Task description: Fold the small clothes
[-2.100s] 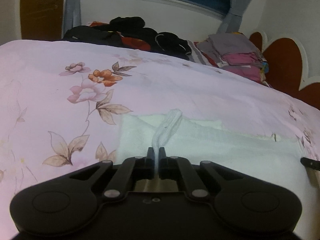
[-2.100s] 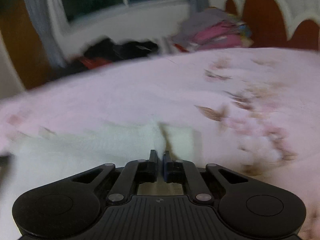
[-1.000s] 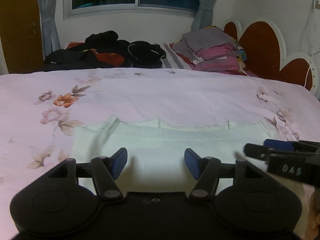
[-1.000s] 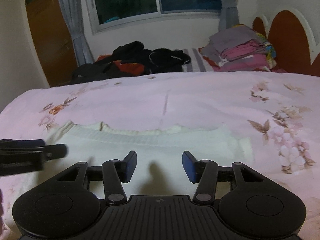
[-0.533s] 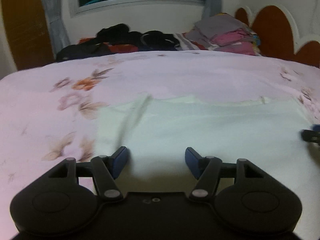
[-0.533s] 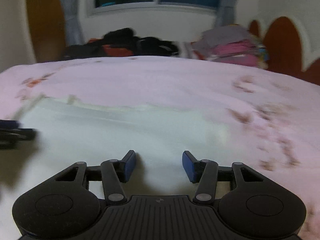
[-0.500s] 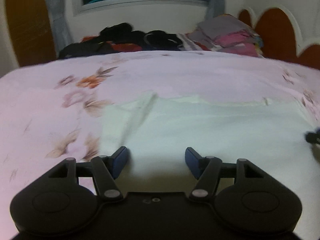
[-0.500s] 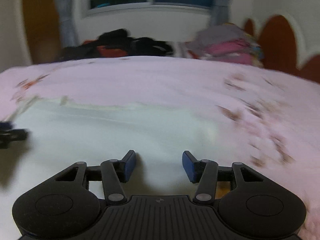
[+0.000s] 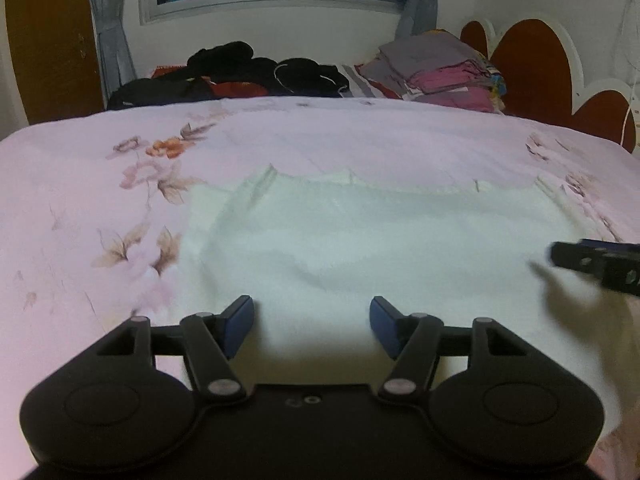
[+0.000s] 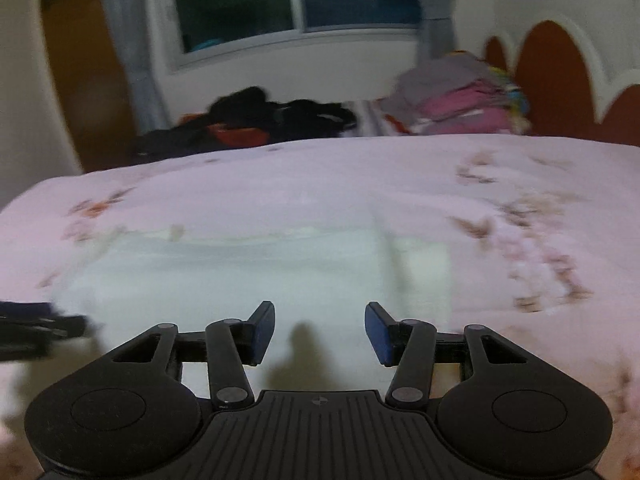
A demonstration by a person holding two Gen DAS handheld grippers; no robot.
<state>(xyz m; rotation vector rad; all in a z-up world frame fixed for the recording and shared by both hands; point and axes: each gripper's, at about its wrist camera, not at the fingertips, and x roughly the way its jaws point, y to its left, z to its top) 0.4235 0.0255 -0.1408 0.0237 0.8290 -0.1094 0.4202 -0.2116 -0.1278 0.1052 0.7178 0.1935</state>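
White garment (image 9: 380,240) released; both grippers now open

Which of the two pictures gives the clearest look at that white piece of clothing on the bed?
The left wrist view. There the white garment is sharp, showing its far edge, its left side and a crease. The right wrist view shows the same garment blurred, though its right end is visible.

A bed with a pink floral cover (image 9: 320,140) carries a white garment (image 9: 380,232) spread flat at its centre. At twelve o'clock lies a dark clothes heap (image 9: 240,72); at one o'clock, a folded stack (image 9: 440,68).
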